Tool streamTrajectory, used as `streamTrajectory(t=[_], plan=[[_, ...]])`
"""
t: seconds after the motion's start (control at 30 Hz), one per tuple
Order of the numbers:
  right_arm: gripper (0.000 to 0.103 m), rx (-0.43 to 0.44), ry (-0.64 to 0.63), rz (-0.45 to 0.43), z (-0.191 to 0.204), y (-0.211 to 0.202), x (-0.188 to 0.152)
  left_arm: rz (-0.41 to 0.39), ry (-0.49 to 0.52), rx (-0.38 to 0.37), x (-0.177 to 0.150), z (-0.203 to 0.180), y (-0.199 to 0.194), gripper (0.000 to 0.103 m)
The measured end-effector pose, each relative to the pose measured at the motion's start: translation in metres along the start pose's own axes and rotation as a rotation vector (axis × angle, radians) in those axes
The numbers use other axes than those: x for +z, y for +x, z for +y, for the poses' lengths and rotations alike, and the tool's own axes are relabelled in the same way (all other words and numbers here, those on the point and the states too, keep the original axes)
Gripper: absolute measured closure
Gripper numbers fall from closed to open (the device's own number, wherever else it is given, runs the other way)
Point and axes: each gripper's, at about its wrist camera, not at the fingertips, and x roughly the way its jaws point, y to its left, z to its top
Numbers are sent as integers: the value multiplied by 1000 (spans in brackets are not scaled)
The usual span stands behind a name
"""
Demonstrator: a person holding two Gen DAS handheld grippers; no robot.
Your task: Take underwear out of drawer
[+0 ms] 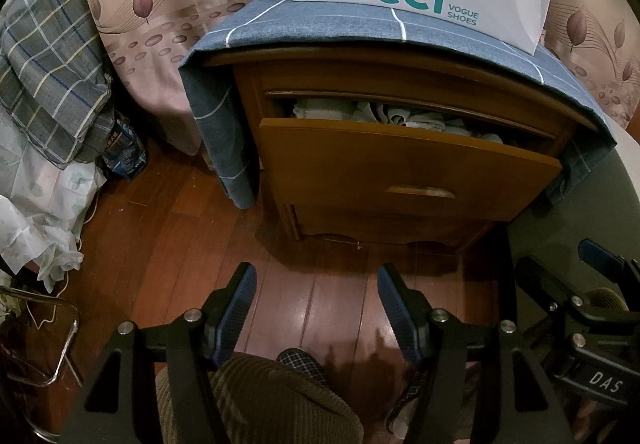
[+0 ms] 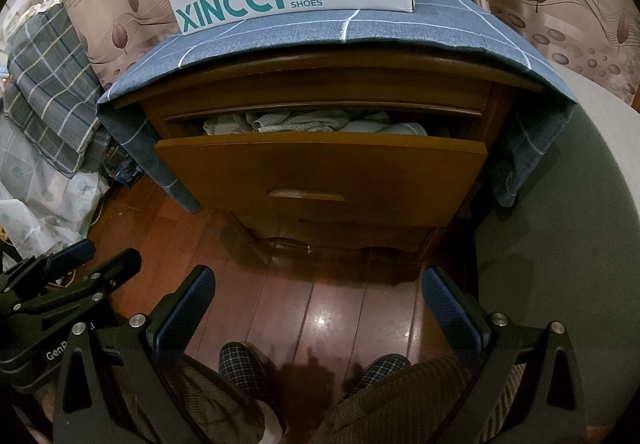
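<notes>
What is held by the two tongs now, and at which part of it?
Nothing is held. The left tongs and the right tongs stand open over the floor, apart from the underwear in the open drawer.

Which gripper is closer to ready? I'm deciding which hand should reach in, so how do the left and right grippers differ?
The right gripper stands wider open than the left gripper. The right faces the drawer squarely; the left sees it off to one side, angled. Both are empty, hover above the floor, short of the drawer, which is only partly open with underwear showing.
</notes>
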Motion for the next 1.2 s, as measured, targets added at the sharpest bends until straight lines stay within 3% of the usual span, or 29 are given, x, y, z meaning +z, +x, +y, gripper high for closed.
streamTrajectory(t=[0.27, 0.53, 0.7, 0.83, 1.03, 1.2], plan=[[1, -2, 8, -11, -1, -2, -1, 5, -2, -5, 0, 0, 1, 38], [1, -5, 97, -35, -25, -11, 11, 33, -34, -35, 7, 11, 5, 38], [0, -33, 114, -44, -49, -14, 26, 80, -193, -178, 24, 34, 20, 38], [0, -3, 175, 2, -70, -2, 30, 131, -407, -297, 41, 55, 46, 38], [0, 52, 196, 45, -78, 7, 28, 155, -632, -389, 65, 67, 80, 38], [0, 66, 185, 78, -74, 14, 27, 181, -766, -416, 78, 67, 106, 38]])
